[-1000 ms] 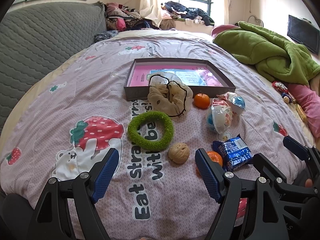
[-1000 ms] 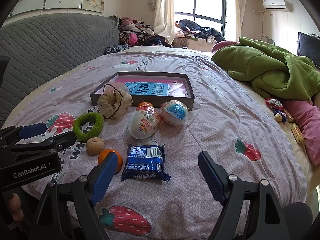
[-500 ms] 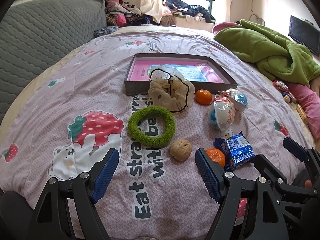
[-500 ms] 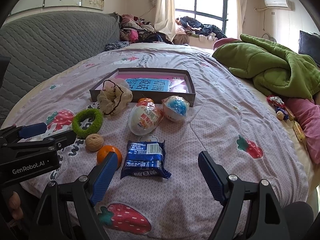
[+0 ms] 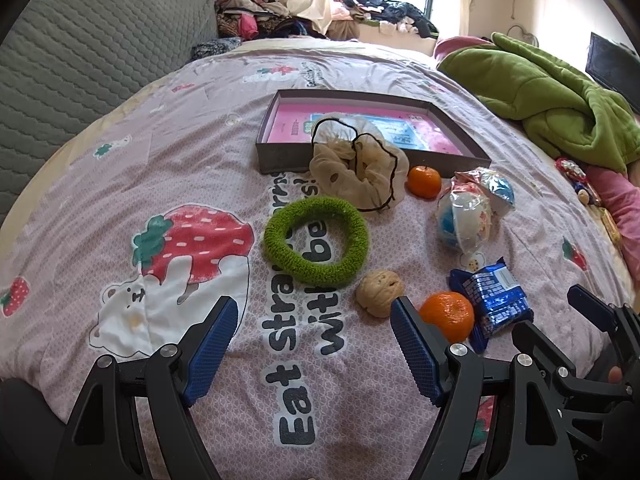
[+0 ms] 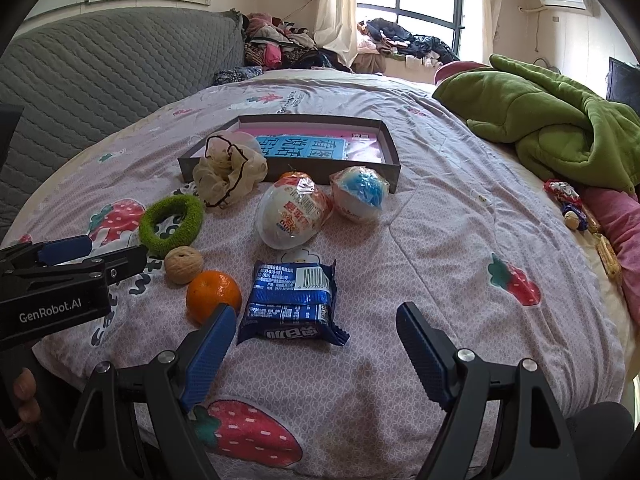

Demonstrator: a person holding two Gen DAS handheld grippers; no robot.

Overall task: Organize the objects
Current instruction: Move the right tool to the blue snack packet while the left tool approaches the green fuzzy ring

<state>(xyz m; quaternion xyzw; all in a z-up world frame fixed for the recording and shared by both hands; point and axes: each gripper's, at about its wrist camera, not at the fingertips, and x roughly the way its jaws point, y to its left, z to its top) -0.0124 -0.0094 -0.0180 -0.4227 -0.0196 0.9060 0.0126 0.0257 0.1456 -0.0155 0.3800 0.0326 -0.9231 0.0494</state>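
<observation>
On the purple strawberry bedspread lie a green ring scrunchie (image 5: 316, 239), a beige scrunchie (image 5: 358, 170) leaning on a shallow dark box (image 5: 280, 160), a walnut (image 5: 380, 293), two oranges (image 5: 447, 315) (image 5: 424, 181), a blue snack packet (image 6: 292, 304), and two wrapped egg toys (image 6: 294, 215) (image 6: 359, 193). My left gripper (image 5: 314, 346) hovers open, near the walnut and the near orange. My right gripper (image 6: 316, 354) is open just short of the blue packet. Both hold nothing.
A green blanket (image 6: 552, 120) is heaped at the right, with small toys and a pink cloth (image 6: 616, 224) near the bed's right edge. A grey quilted headboard (image 6: 100, 76) stands on the left. Clothes pile under the window at the back.
Both grippers have moved slightly forward and lower toward the objects; the objects look closer. Jaws stay open and nothing was taken hold of.
</observation>
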